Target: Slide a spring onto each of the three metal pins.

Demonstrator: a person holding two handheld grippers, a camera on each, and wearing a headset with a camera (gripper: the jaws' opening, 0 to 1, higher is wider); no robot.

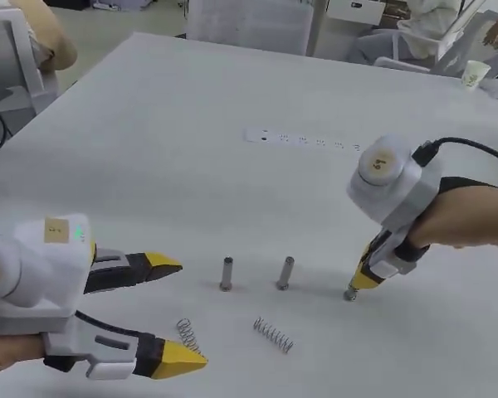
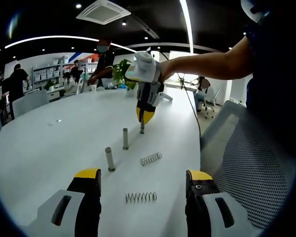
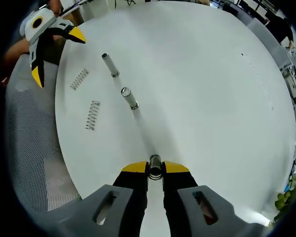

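Observation:
Two bare metal pins point(image 1: 227, 274) point(image 1: 285, 273) stand upright in a row on the white table point(image 1: 149, 149). A third pin point(image 1: 349, 292) stands at the right end of the row. My right gripper point(image 1: 365, 280) is shut on a spring point(image 3: 155, 163) just above that pin, which is mostly hidden by the jaws point(image 3: 155, 169). Two loose springs point(image 1: 187, 334) point(image 1: 273, 334) lie in front of the pins. My left gripper point(image 1: 174, 313) hovers open at the near left, the closer spring point(image 2: 141, 197) lying between its jaws point(image 2: 144, 175).
A white power strip point(image 1: 303, 139) lies on the table beyond the pins. A paper cup point(image 1: 474, 75) stands at the far right corner. A mesh chair point(image 2: 237, 163) sits at the near table edge. People stand and sit around the room's far side.

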